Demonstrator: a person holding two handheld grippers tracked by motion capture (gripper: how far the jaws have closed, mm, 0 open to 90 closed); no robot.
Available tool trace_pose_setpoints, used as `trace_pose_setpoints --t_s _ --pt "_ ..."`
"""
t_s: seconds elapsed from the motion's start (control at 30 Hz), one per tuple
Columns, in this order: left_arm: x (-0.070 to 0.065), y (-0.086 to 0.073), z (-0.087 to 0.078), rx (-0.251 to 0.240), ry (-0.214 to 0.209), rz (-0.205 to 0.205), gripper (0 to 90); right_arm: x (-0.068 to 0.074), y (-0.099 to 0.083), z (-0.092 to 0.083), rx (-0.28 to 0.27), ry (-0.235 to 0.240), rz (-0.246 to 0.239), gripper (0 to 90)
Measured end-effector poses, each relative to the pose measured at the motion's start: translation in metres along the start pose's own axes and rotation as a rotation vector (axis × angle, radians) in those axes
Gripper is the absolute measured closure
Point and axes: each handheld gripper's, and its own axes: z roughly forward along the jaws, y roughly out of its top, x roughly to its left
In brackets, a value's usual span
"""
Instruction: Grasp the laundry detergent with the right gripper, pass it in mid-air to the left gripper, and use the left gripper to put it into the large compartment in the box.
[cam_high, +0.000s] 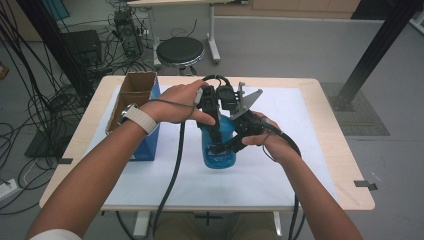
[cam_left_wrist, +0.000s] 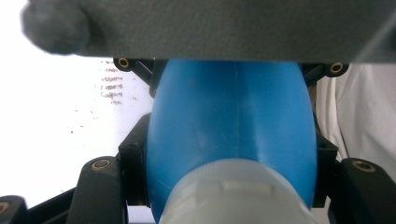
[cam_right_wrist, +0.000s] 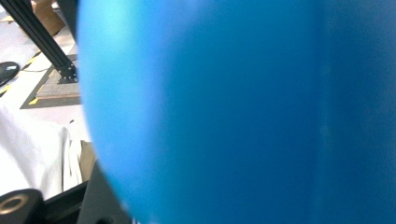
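Table (cam_high: 330, 150): light wood top under a white sheet, carrying everything below.

Cardboard box (cam_high: 134, 97): open-topped, with a blue side, standing at the table's left edge towards the far corner. Untouched and well apart from the work.

Blue bottle (cam_high: 220, 147): translucent blue plastic, upright near the middle of the table, slightly towards the near edge. In the left gripper view its body (cam_left_wrist: 233, 126) swells above a pale ribbed cap at the bottom of the frame; in the right gripper view its wall (cam_right_wrist: 233, 112) sits too close to focus.

Left gripper (cam_high: 214, 131): comes in from above, jaws closed down as far as they go, clamped on either side of the bottle.

Right gripper (cam_high: 235, 142): angled in from the right, jaws likewise drawn in tight against the bottle's wall.

State of work: both grips look secured and the bottle is steadied from two sides. Judging by the cap facing the left gripper, loosening or tightening it seems to be what remains; whether the cap has turned at all I cannot tell.
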Motion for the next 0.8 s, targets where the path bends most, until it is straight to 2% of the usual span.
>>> trace_pose_setpoints --t_s 0.43,0.63,0.7,0.8 --pt "-0.001 0.001 -0.001 0.001 0.006 0.002 37.8 0.001 0.000 -0.001 0.001 -0.002 -0.008 42.9" --pt "-0.004 0.003 -0.003 0.010 0.029 -0.001 37.9 0.001 0.001 -0.002 -0.002 -0.005 -0.024 42.3" --pt "-0.003 0.003 -0.003 0.022 0.035 -0.007 37.9 0.000 -0.001 -0.004 -0.010 0.002 -0.029 34.3" --pt "-0.001 0.002 -0.003 0.034 0.055 -0.020 37.9 -0.001 -0.005 -0.012 -0.018 -0.013 -0.016 24.4"
